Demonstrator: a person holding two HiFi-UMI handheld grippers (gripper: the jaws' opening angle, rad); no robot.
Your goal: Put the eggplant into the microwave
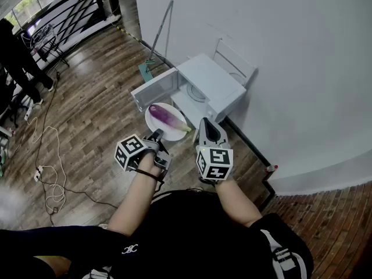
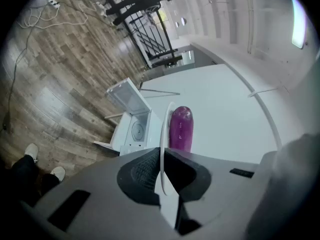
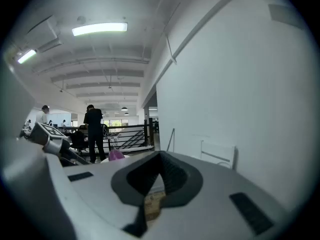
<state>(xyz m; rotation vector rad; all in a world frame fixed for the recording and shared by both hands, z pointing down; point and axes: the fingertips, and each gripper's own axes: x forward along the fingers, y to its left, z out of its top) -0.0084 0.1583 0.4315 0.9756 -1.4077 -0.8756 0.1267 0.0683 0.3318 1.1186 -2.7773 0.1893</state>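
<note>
Before the microwave [image 1: 204,86], left gripper [image 1: 157,136] clamps the plate [image 1: 157,124] bearing the eggplant [image 1: 165,115]; right gripper [image 1: 208,125] is closed.

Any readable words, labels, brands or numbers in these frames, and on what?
No text reads clearly in any view.
Marker cubes: square patterns only, no letters.
White emblem on the person's black clothing: too small to read.
Microwave: no legible label.
Tan sticker in the right gripper view: blurred.

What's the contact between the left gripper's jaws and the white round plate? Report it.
Touching. The left gripper view shows the left gripper clamped on the rim of the white round plate, jaws pressing both faces.
</note>
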